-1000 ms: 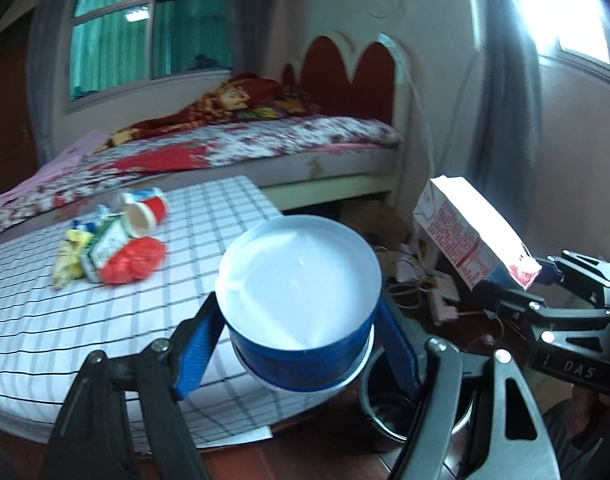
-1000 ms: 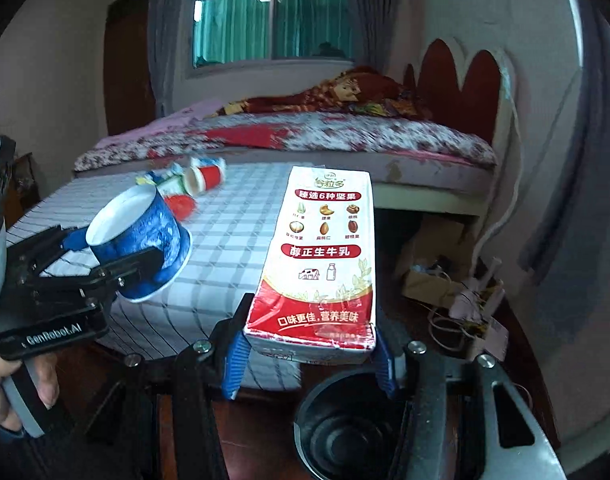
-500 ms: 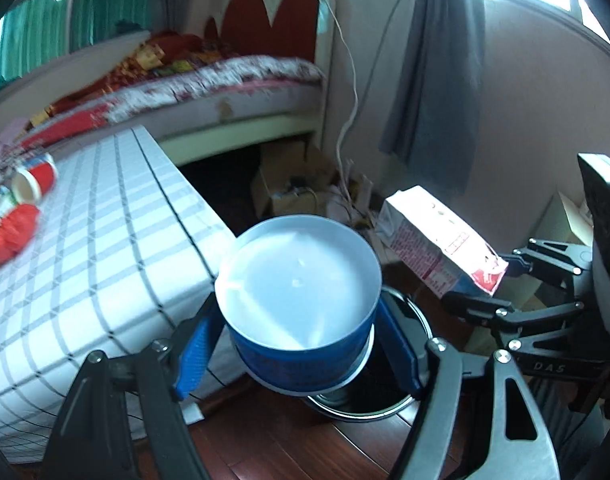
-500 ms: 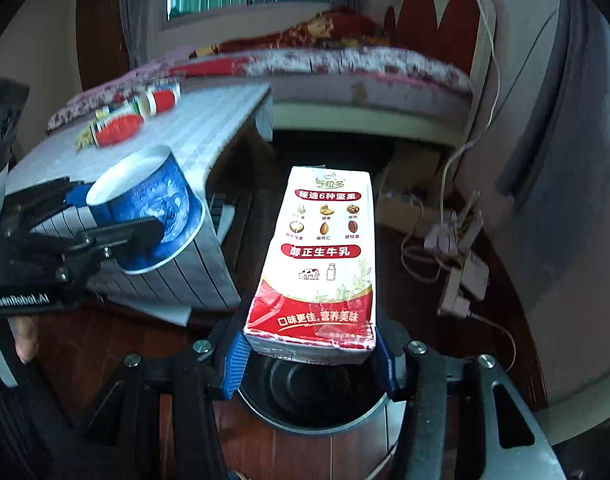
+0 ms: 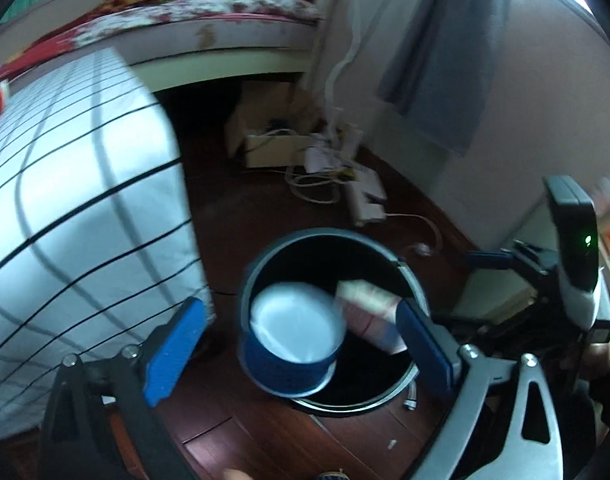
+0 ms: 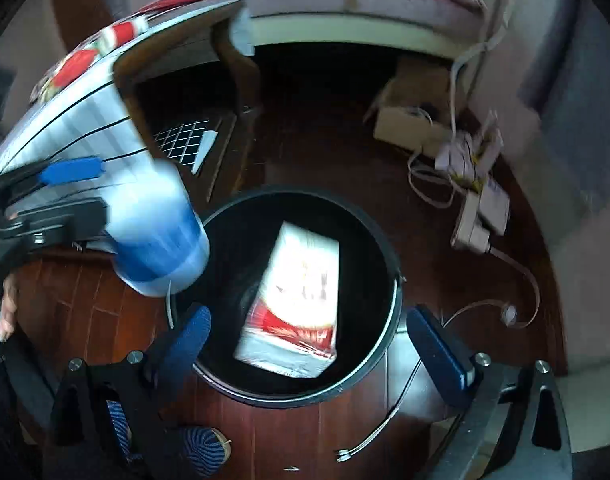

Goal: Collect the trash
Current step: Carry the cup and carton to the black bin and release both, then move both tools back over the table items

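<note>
Jaws opening on both grippers, pads clear of everything. Left gripper (image 5: 297, 344) frames the blue paper cup (image 5: 293, 344), light, crushable, dropping at the bin's (image 6: 389, 256) nine o'clock rim. Right gripper (image 6: 309, 336) hangs over the milk carton (image 6: 297, 300), already inside: light, stiff-sided, best taken across its flat faces. Further off, red litter (image 6: 79, 60) waits on the tabletop (image 5: 73, 184).

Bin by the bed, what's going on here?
A person with tongs in each hand is dumping trash into the black bin. Both tongs are opening: the left tongs have let go of the blue cup, which is dropping at the rim, and the right tongs have released the milk carton, now inside the bin.
</note>
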Demonstrator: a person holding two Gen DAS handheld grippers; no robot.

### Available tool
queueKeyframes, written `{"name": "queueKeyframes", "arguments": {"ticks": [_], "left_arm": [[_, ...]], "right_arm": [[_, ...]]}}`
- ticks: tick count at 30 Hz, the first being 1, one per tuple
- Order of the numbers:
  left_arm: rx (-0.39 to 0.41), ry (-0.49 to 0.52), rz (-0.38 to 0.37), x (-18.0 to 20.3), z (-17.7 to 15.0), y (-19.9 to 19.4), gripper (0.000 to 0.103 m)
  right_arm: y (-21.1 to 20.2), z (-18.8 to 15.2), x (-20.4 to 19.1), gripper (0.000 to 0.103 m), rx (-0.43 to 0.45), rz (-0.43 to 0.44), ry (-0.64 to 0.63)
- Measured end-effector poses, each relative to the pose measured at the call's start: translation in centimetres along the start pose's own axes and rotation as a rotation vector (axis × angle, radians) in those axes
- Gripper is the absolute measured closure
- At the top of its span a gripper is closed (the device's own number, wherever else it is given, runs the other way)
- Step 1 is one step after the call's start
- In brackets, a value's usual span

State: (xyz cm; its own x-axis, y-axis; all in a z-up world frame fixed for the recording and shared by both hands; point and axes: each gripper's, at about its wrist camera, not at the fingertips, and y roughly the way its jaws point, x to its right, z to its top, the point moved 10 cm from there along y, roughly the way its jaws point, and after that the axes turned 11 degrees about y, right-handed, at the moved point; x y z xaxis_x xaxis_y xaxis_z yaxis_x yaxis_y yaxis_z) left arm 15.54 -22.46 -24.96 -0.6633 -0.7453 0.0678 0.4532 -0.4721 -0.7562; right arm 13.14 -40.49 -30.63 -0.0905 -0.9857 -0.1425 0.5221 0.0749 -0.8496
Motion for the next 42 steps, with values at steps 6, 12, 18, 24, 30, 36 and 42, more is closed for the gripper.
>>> {"name": "queueKeyframes", "arguments": {"ticks": [6,12,18,24,30,36,42], "left_arm": [[-0.010,0.001,0.180,-2.0,-1.0,-0.4,0.002],[-0.005,0.012,0.202,-2.2,-1.0,-1.2,0.001],[0.006,0.016,0.210,-3.2,0.2,-0.8,0.001],[0.029,0.021,0.235,-3.7,0.7,-2.5,0.001],[0.023,-0.011,0.309,-5.8,0.6,-4.4,0.001],[0.056,-0.051,0.353,-7.8,0.2,-7.0,0.001],[0.098,-0.120,0.399,-10.8,-0.4,-10.3,0.000]], "right_arm": [[0.3,-0.4,0.9,0.003,0.006,-0.065,0.072],[0.6,-0.7,0.4,0.001,0.020,-0.080,0.107],[-0.6,-0.2,-1.4,0.001,0.042,-0.062,0.082],[-2.5,0.9,-2.6,0.001,0.074,-0.060,0.080],[-4.6,2.4,-5.6,0.001,0.123,-0.055,0.023],[-6.5,4.2,-9.2,0.001,0.171,-0.028,-0.026],[-7.4,5.6,-14.0,0.001,0.194,0.018,-0.087]]}}
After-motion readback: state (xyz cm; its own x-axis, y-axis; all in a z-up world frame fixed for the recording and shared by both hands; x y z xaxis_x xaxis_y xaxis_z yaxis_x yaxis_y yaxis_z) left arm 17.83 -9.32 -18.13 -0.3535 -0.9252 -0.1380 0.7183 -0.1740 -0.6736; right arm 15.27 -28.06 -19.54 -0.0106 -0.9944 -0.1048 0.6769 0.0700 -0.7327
